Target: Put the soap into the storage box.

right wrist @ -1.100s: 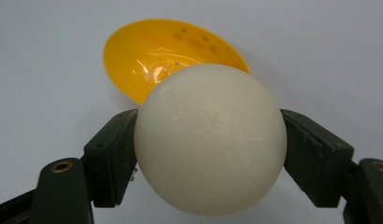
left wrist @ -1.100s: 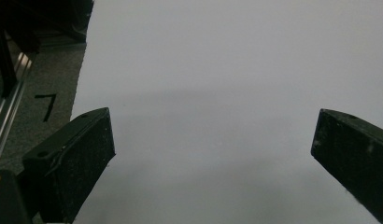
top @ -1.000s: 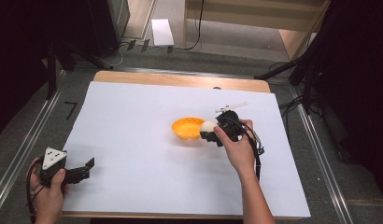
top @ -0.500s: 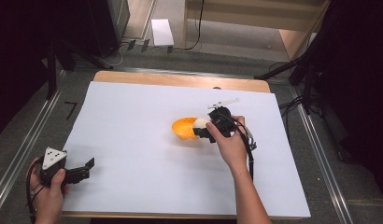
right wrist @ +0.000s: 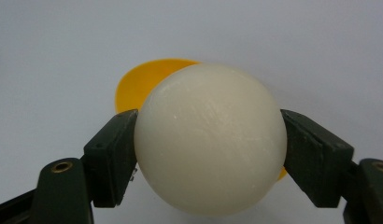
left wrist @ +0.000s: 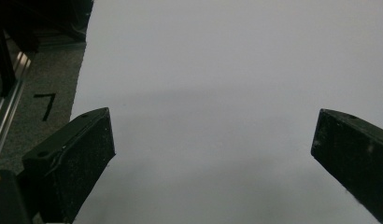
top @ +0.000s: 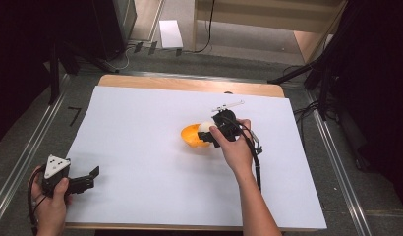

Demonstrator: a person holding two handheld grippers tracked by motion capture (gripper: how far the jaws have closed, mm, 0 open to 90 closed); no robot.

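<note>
White ball [right wrist: 210, 140] sits clamped in the right gripper [right wrist: 209, 154], one black jaw pressed to each side of it. Orange bowl [right wrist: 147, 84] lies behind and below the ball in the right gripper view, its rim partly hidden by the ball. From the high view, the ball [top: 205, 127] hangs over the right edge of the bowl [top: 191, 136]; whether it touches the bowl cannot be told. Right gripper [top: 209, 133] is held by the right hand [top: 237, 147], a little right of the table's middle. Cable trails down along the forearm.

Bowl rests on the white sheet [top: 150, 123] that covers the table [top: 189, 84]; bare wood shows along the far edge.

Left gripper [top: 91, 176] rests at the near left corner of the sheet, well apart from the bowl, held in the left hand [top: 51, 201], grey plate on top. In the left gripper view its jaws stand wide apart with nothing between them, above bare white sheet [left wrist: 217, 93].
</note>
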